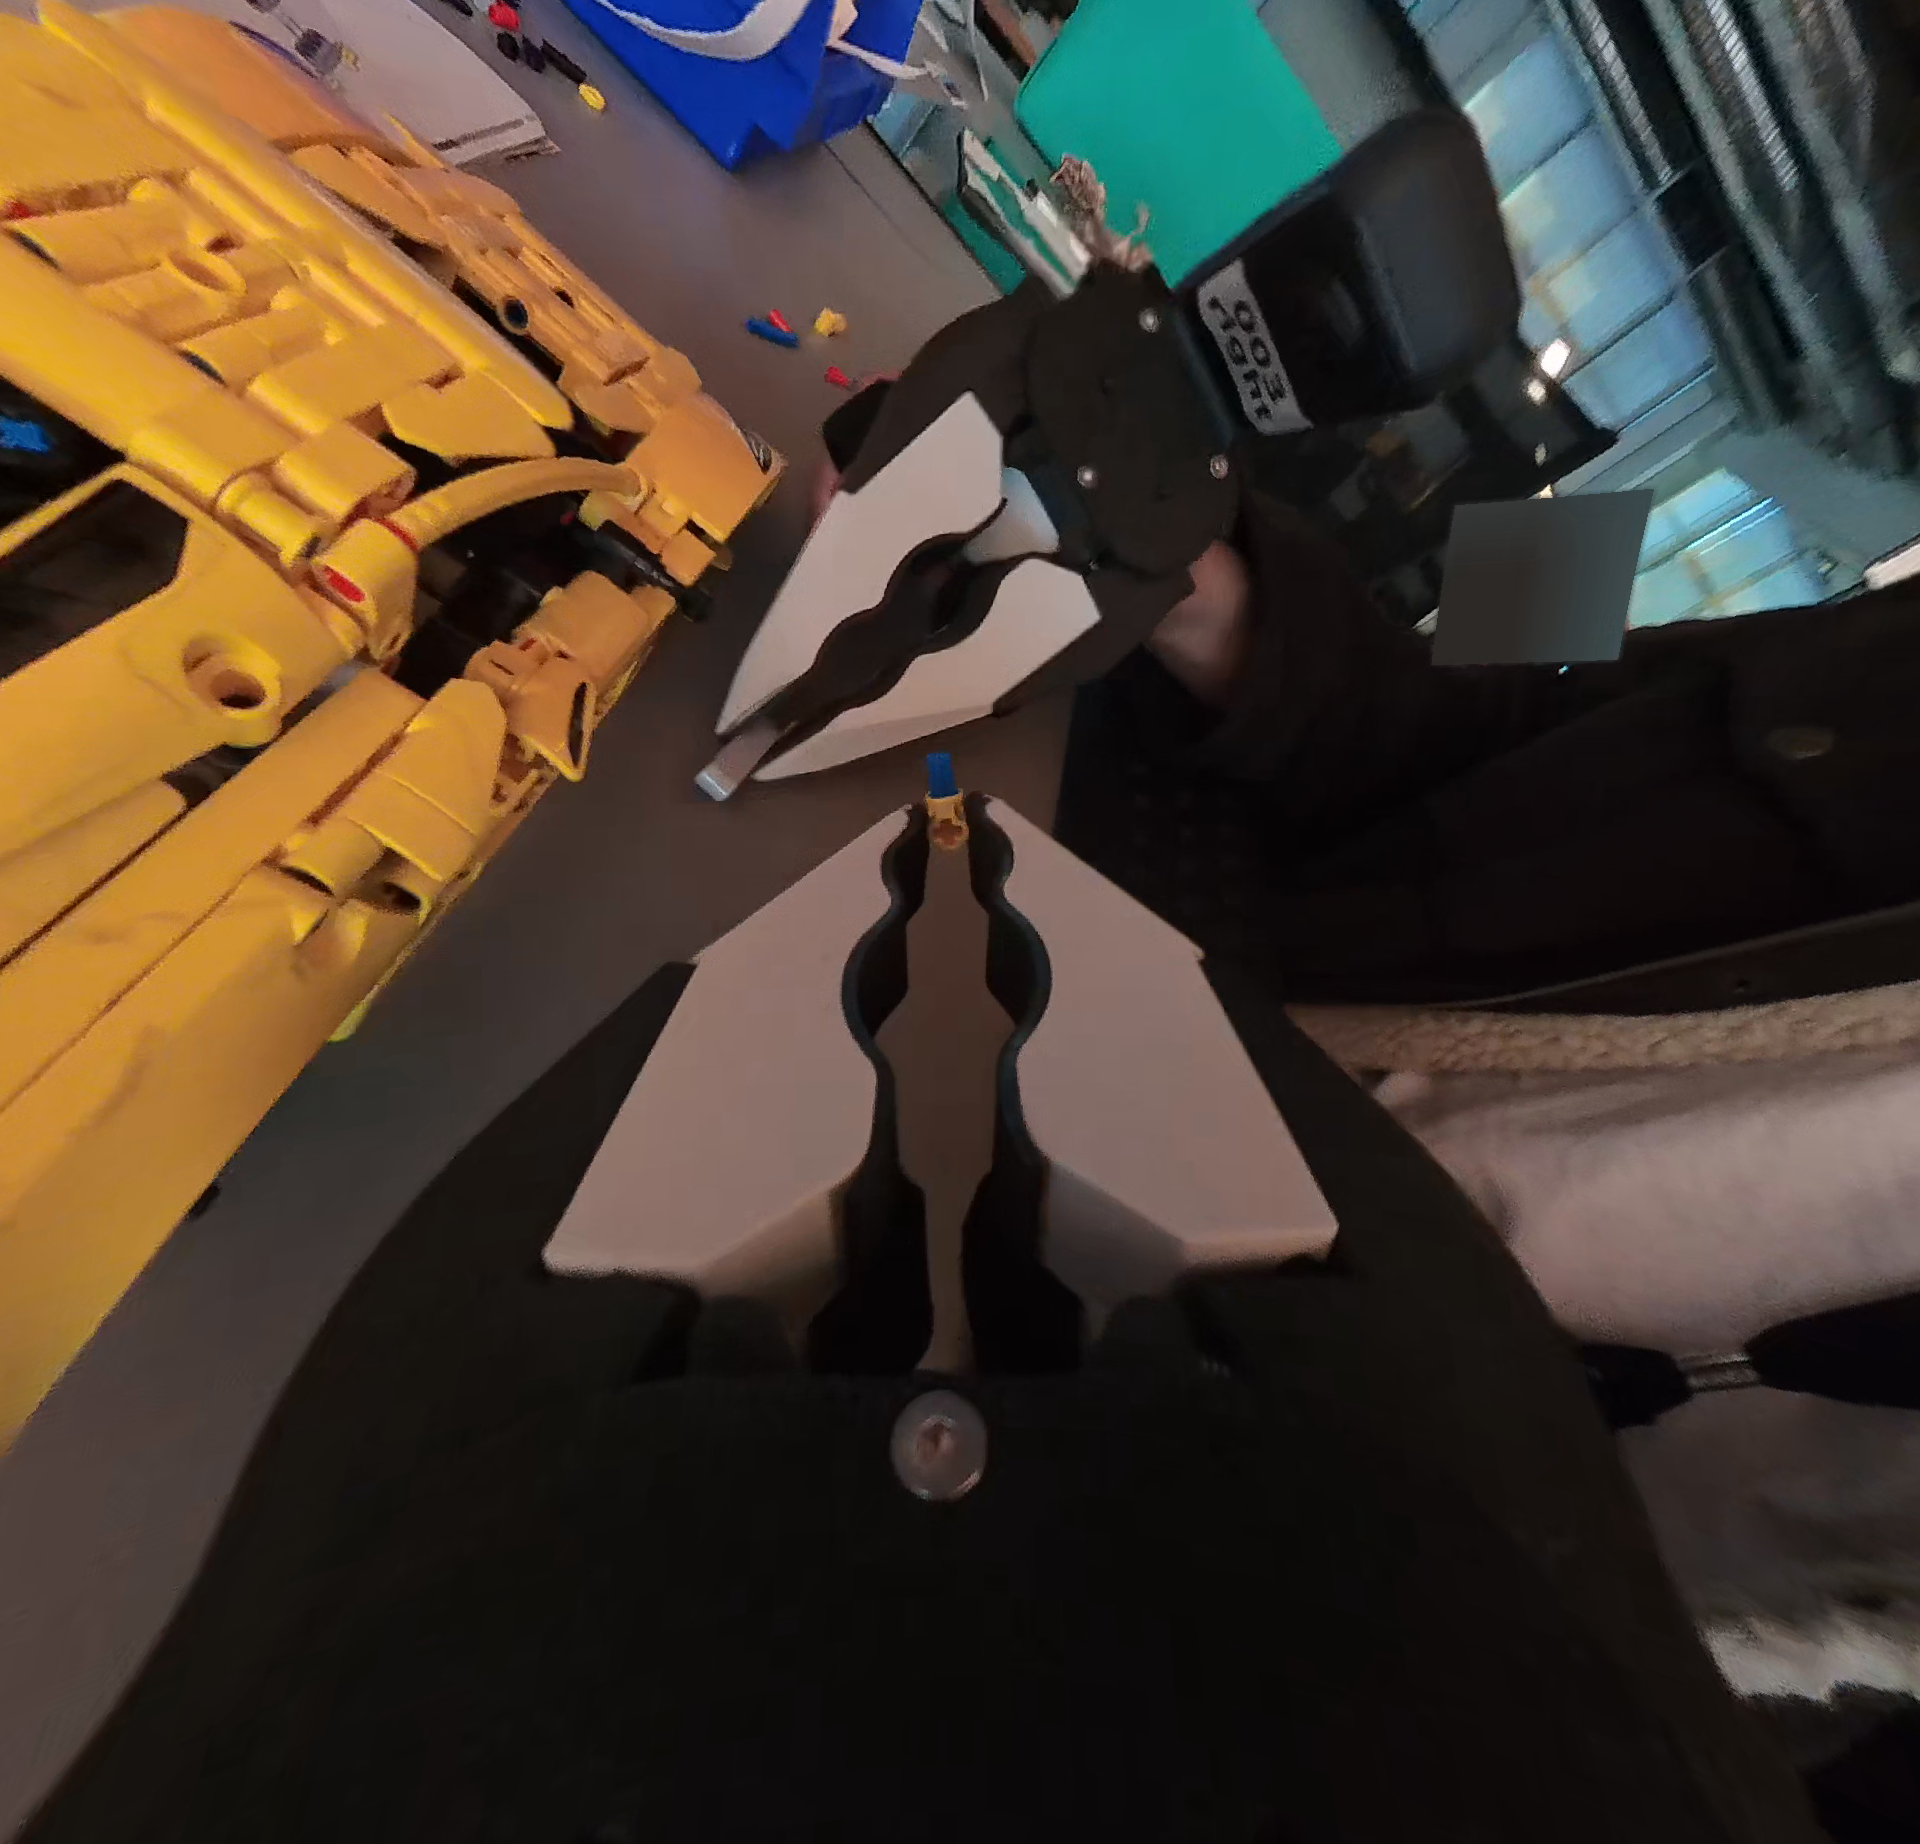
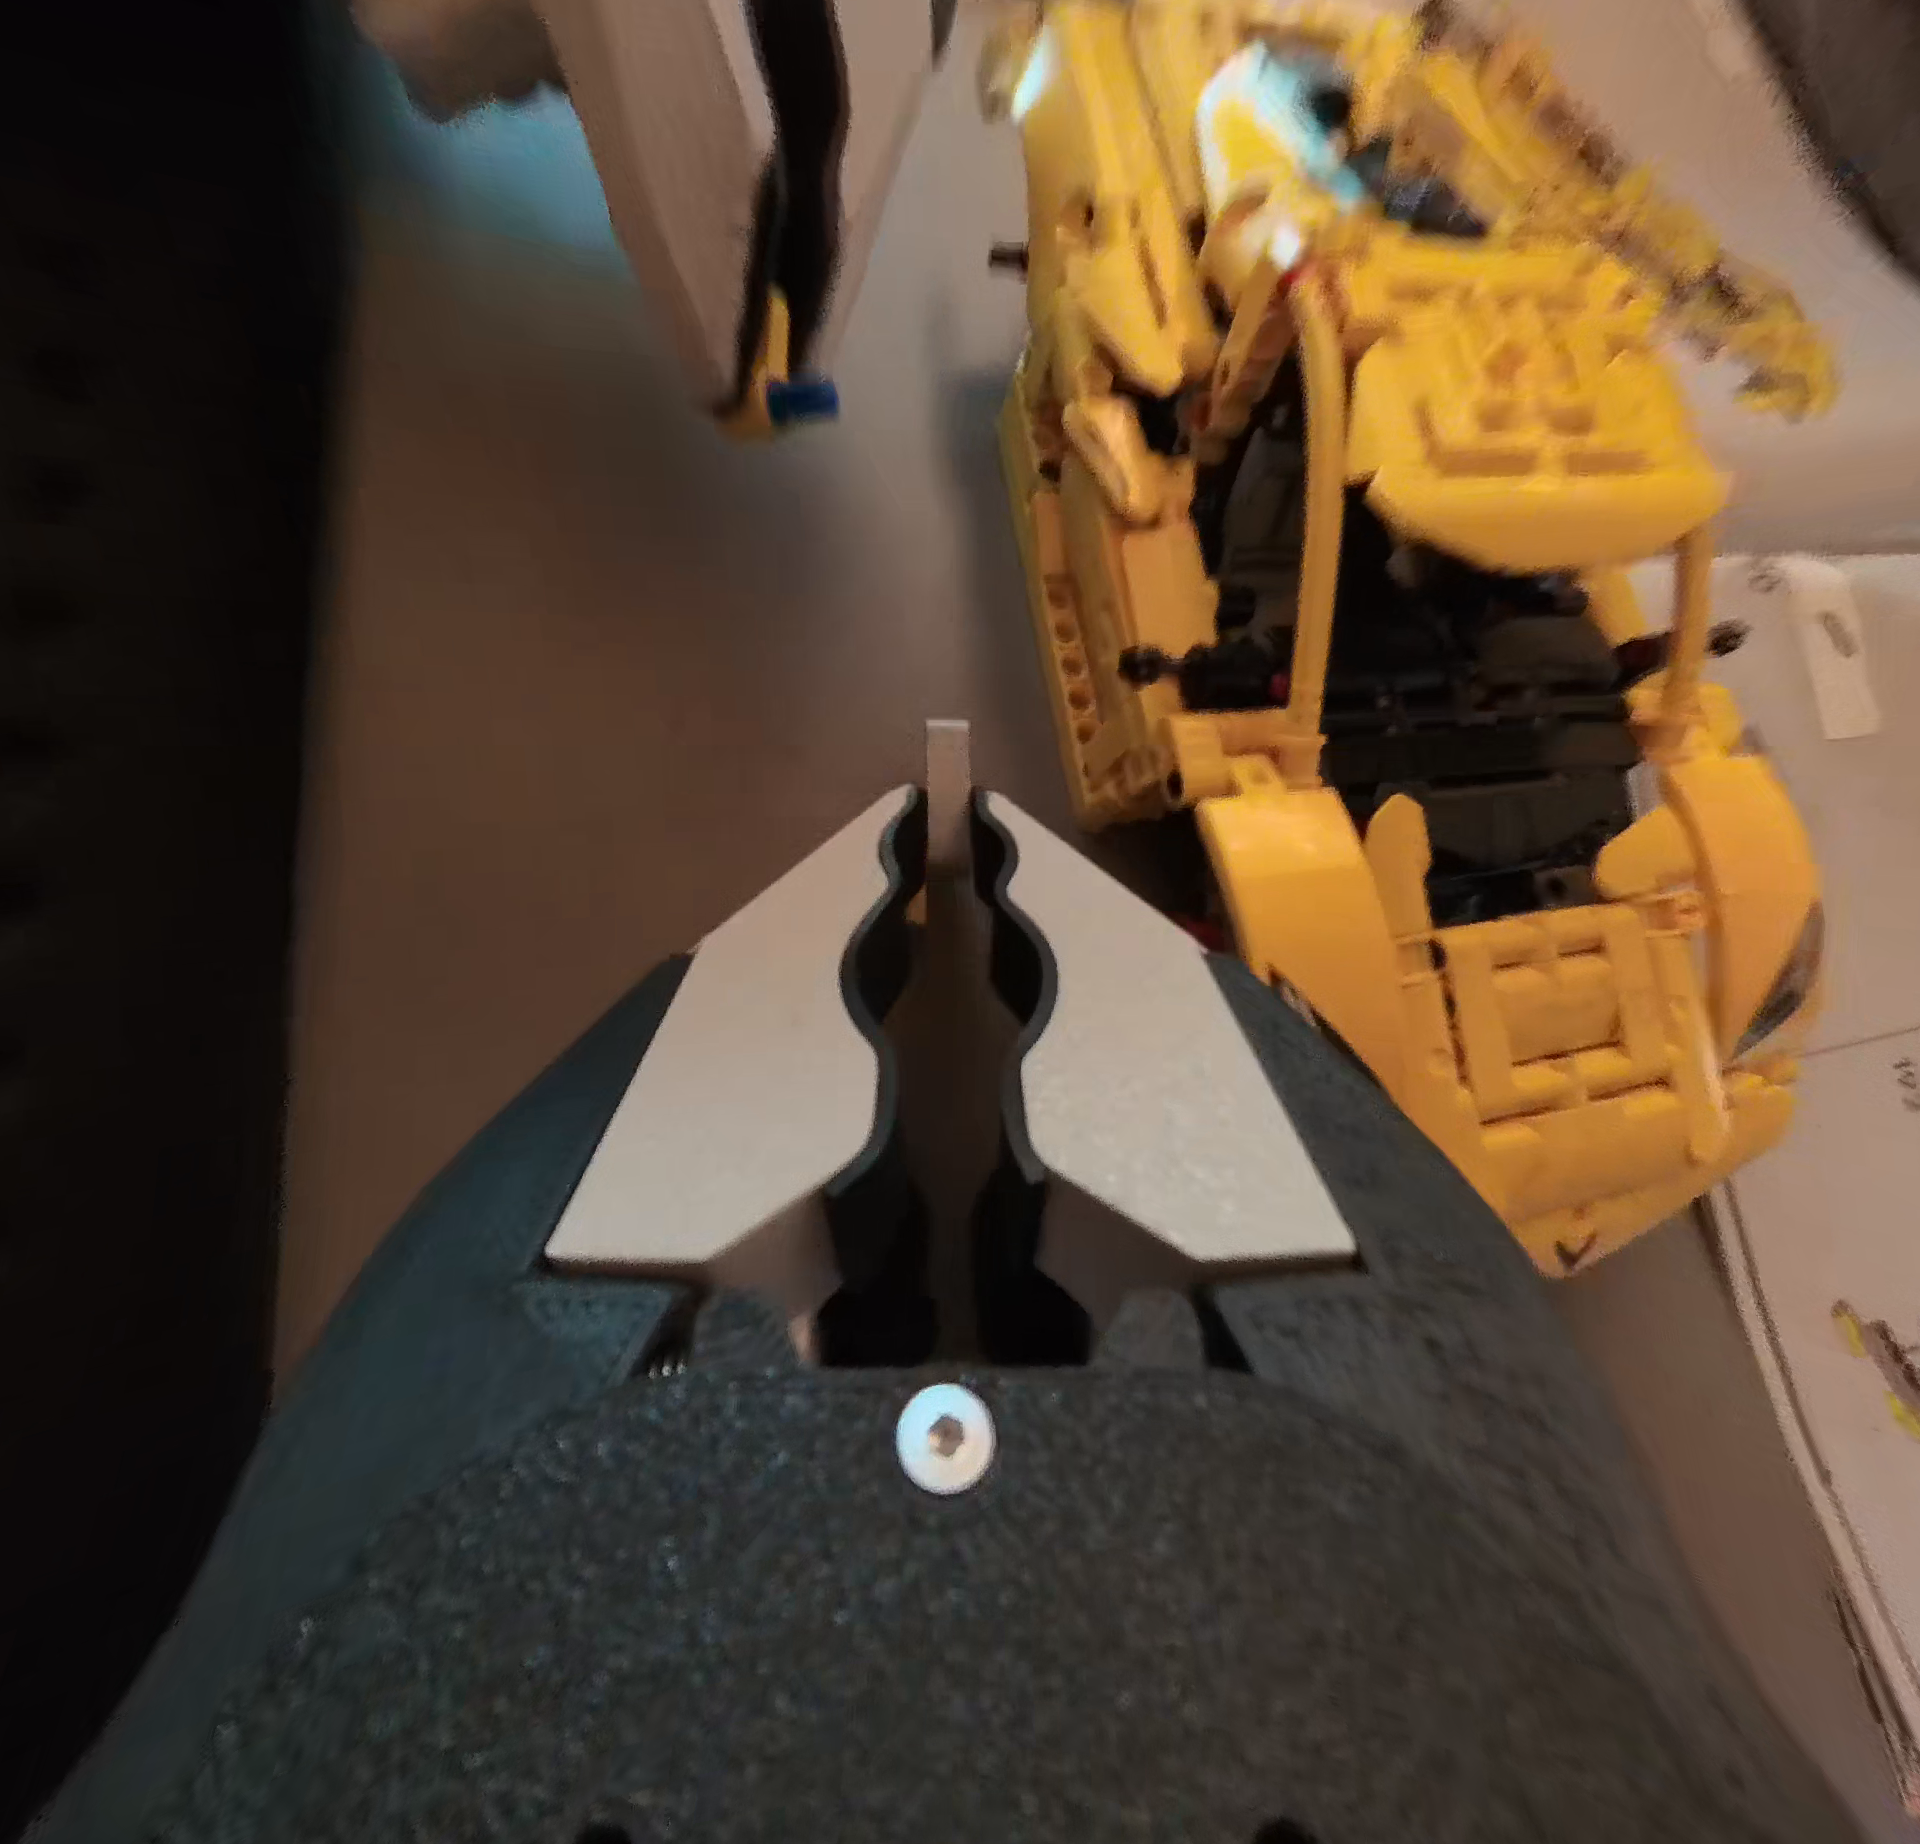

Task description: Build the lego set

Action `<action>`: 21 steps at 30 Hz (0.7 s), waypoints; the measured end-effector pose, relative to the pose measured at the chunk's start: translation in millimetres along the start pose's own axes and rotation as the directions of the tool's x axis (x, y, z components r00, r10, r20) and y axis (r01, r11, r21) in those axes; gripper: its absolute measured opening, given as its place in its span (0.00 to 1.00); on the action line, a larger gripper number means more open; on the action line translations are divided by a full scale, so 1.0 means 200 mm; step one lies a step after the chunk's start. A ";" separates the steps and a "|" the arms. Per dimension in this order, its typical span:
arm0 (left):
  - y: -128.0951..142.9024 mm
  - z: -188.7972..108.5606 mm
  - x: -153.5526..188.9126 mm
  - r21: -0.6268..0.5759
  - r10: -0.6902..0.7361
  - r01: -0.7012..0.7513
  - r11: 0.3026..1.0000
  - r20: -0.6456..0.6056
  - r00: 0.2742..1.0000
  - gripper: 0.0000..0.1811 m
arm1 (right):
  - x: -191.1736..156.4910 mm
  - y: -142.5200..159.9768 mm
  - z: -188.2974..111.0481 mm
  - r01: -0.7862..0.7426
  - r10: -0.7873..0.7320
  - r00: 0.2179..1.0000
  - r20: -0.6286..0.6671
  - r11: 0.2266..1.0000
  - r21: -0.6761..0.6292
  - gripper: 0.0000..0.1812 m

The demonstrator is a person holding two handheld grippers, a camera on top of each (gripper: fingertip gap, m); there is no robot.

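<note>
A large yellow lego car (image 1: 260, 495) lies on the grey table (image 1: 644, 236), left of both grippers. My left gripper (image 1: 945, 820) is shut on a small yellow connector with a blue pin (image 1: 941, 792) sticking out of its tip. My right gripper (image 1: 744, 750) faces it from just beyond, shut on a thin light-grey piece (image 1: 719, 778). In the right wrist view, my right gripper (image 2: 948, 807) pinches the grey piece (image 2: 948, 760), and the car (image 2: 1403, 651) lies to the right. The left gripper (image 2: 771, 410) shows at the top with its yellow and blue piece (image 2: 798, 402).
A blue bin (image 1: 727, 18) stands at the far end of the table, with loose small pieces (image 1: 790, 329) and a white sheet (image 1: 416, 59) near it. White instruction pages (image 2: 1818, 1379) lie right of the car. A person's dark sleeve (image 1: 1455, 859) is at the right. The gap from one gripper's tips to the other's is roughly 7 centimeters.
</note>
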State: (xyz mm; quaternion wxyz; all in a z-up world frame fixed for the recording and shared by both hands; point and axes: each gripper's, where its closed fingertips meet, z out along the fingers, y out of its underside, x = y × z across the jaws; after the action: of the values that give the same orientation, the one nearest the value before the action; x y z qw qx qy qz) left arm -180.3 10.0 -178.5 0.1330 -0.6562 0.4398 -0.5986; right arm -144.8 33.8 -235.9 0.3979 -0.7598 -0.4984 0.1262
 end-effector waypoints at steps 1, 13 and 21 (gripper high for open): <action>-0.01 0.00 0.01 0.010 -0.025 0.025 1.000 -0.019 1.000 0.04 | 0.01 -0.07 -0.03 -0.016 0.017 1.000 -0.012 0.997 0.078 0.04; -0.06 -0.03 0.03 0.068 -0.131 0.139 0.988 -0.108 0.986 0.04 | -0.01 -0.35 -0.16 0.097 -0.054 0.987 -0.153 0.952 0.292 0.04; -0.07 -0.03 0.01 0.078 -0.158 0.166 0.983 -0.100 0.982 0.03 | 0.00 -0.34 -0.15 0.183 -0.127 0.967 -0.223 0.951 0.250 0.04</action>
State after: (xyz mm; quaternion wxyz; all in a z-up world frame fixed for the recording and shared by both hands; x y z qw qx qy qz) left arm -180.8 19.3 -165.4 0.0910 -0.6548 0.3645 -0.6559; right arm -171.1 31.9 -166.1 0.5549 -0.6661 -0.4916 0.0823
